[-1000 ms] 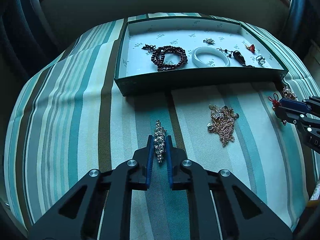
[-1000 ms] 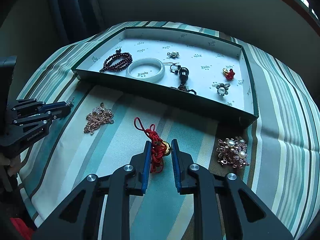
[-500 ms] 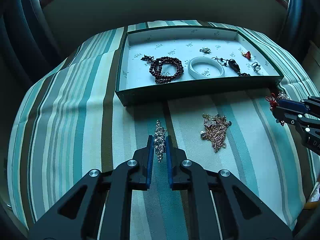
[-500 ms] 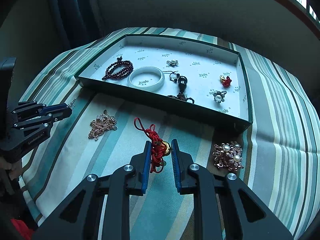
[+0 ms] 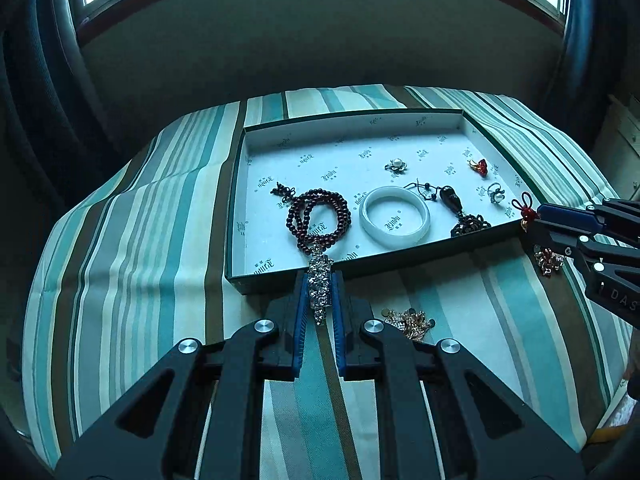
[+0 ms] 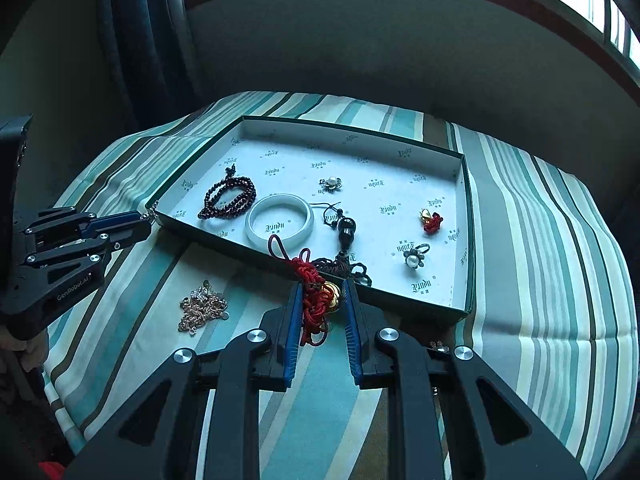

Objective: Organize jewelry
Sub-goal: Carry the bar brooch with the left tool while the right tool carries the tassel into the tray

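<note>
The left tongs [image 5: 319, 280] are pointing steeply down toward the near wall of the tray [image 5: 486, 247], their blue pads pinching a sparkling brooch [image 5: 319, 284] that is standing upright between them, its top sticking out at 12 o'clock. The right tongs [image 6: 320, 292] are tilting down the same way, pinching a red knot charm [image 6: 310, 280] with a gold bead; its cord loop is trailing out toward 11 o'clock, over the tray's near wall.

In the left view the right tongs are reaching in from 3 o'clock, just off the tray's near right corner. In the right view the left tongs are coming in from 9 o'clock, tips at the tray's near left corner.

The striped cloth [image 6: 540, 240] is covering the table. Lying loose on it are one gold chain heap [image 6: 202, 306] at 9 o'clock of the right tongs, and one pearl brooch [image 5: 549, 261], partly hidden under the right tongs.

Inside the tray are lying six pieces: one dark bead string [image 5: 318, 218], one white bangle [image 5: 394, 216], one black pendant [image 5: 451, 199] with a tassel, two pearl flower pieces, one far [image 5: 396, 165] and one near [image 5: 496, 193], and one small red charm [image 5: 479, 166].
</note>
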`<state>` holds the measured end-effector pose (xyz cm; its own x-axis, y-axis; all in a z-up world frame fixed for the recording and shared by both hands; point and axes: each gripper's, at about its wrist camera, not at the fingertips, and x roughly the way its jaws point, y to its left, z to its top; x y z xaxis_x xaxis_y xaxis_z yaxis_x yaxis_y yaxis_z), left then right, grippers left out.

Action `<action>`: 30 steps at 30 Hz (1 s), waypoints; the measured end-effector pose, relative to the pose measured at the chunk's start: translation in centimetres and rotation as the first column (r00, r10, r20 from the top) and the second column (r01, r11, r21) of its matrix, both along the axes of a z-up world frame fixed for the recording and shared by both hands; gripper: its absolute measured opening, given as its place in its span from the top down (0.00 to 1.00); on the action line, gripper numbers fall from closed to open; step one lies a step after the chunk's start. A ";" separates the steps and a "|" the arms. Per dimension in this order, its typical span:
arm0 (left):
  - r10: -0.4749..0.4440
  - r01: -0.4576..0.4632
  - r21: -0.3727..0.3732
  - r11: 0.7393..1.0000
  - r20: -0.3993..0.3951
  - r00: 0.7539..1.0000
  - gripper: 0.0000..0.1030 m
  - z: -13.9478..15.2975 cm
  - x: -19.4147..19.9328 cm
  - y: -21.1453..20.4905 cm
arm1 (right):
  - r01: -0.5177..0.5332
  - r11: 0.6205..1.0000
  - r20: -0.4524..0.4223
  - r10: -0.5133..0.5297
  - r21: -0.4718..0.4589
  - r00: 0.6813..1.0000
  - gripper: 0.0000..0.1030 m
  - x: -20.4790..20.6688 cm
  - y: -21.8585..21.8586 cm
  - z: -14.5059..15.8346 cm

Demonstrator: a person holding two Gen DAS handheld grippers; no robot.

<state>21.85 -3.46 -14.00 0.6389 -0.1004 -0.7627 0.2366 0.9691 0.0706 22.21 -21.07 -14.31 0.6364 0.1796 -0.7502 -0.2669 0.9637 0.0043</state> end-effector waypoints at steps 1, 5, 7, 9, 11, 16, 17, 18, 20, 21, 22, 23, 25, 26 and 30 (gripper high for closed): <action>0.000 0.000 0.002 1.000 0.013 1.000 0.89 0.3 0.6 -0.2 | 0.002 1.000 0.010 -0.002 0.001 1.000 0.80 0.5 -0.1 0.3; 0.001 -0.001 -0.009 1.000 0.052 0.999 0.89 1.5 3.6 -1.0 | 0.015 1.000 0.042 -0.015 0.008 0.999 0.80 2.9 -0.5 1.3; 0.000 0.001 -0.009 1.000 0.072 0.997 0.89 1.9 5.1 -1.6 | 0.021 1.000 0.052 -0.021 0.011 0.998 0.80 4.2 -0.7 1.5; 0.003 -0.002 -0.010 1.000 0.079 0.997 0.89 1.9 6.7 -2.2 | 0.027 1.000 0.058 -0.027 0.010 0.998 0.80 5.5 -0.9 1.4; 0.007 -0.006 -0.013 1.000 0.077 0.997 0.89 1.6 8.3 -2.7 | 0.030 0.999 0.057 -0.030 0.011 0.998 0.80 7.0 -1.0 1.1; 0.012 -0.012 0.002 1.000 0.048 0.999 0.89 -0.3 11.9 -4.0 | 0.041 0.999 0.020 -0.041 0.001 0.999 0.80 10.2 -1.3 -0.9; 0.013 -0.013 0.006 1.000 0.040 0.999 0.89 -0.8 12.5 -4.3 | 0.045 0.999 0.011 -0.045 -0.002 0.999 0.80 10.8 -1.3 -1.3; 0.015 -0.015 0.008 1.000 0.030 0.999 0.89 -1.2 13.2 -4.5 | 0.049 0.999 0.002 -0.049 -0.005 0.999 0.80 11.3 -1.4 -1.8; 0.017 -0.018 0.014 1.000 0.010 1.000 0.89 -2.2 14.1 -4.9 | 0.057 0.998 -0.017 -0.057 -0.008 0.998 0.80 12.3 -1.5 -2.7; 0.018 -0.018 0.016 1.000 0.000 1.000 0.89 -2.6 14.5 -5.1 | 0.061 0.998 -0.025 -0.062 -0.010 0.998 0.80 12.7 -1.6 -3.1; 0.019 -0.018 0.019 1.000 -0.008 1.000 0.89 -3.0 14.9 -5.3 | 0.066 0.998 -0.035 -0.066 -0.011 0.997 0.80 13.1 -1.7 -3.5; 0.018 -0.018 0.023 1.000 -0.016 1.000 0.89 -3.3 15.2 -5.5 | 0.070 0.997 -0.044 -0.071 -0.013 0.997 0.80 13.5 -1.8 -3.9; 0.018 -0.017 0.034 0.999 -0.028 0.999 0.89 -3.9 15.7 -5.7 | 0.077 0.997 -0.062 -0.078 -0.016 0.995 0.80 14.0 -1.9 -4.5; 0.020 -0.019 0.036 0.999 -0.033 0.999 0.89 -4.1 15.8 -5.7 | 0.080 0.997 -0.066 -0.081 -0.018 0.995 0.80 14.3 -1.9 -4.7; 0.022 -0.020 0.040 0.999 -0.051 0.998 0.89 -4.5 16.2 -5.8 | 0.088 0.996 -0.073 -0.090 -0.032 0.993 0.80 14.7 -2.0 -5.2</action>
